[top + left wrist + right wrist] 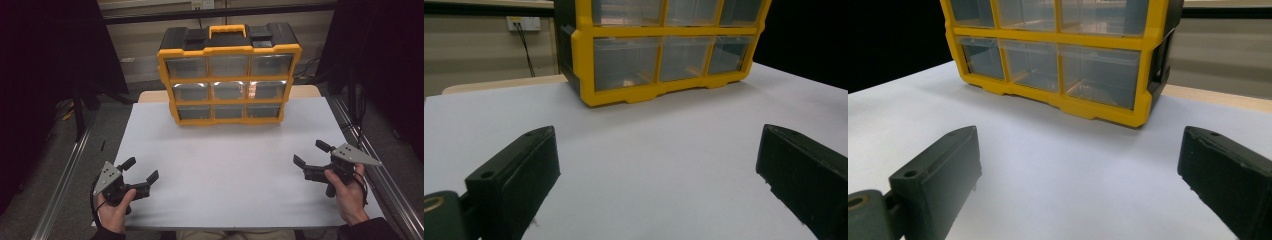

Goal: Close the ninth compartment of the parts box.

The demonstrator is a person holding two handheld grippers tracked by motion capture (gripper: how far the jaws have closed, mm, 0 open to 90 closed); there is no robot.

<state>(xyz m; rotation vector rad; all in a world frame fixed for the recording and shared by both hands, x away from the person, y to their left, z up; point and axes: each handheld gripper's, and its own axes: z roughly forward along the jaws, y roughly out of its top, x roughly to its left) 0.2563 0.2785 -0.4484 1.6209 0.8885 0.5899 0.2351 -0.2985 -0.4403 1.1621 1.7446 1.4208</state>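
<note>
A yellow and black organizer box with three rows of clear drawers stands upright at the far middle of the white table. My left gripper rests near the front left corner, held by a hand, open with nothing between its jaws. My right gripper sits near the front right edge, also open and empty. In the left gripper view the organizer box stands ahead beyond the spread left gripper. The right gripper view shows the organizer box ahead and the right gripper open wide.
Metal frame rails run along both sides of the table. A wall socket with cables is on the back wall. A wooden board edge shows behind the white surface.
</note>
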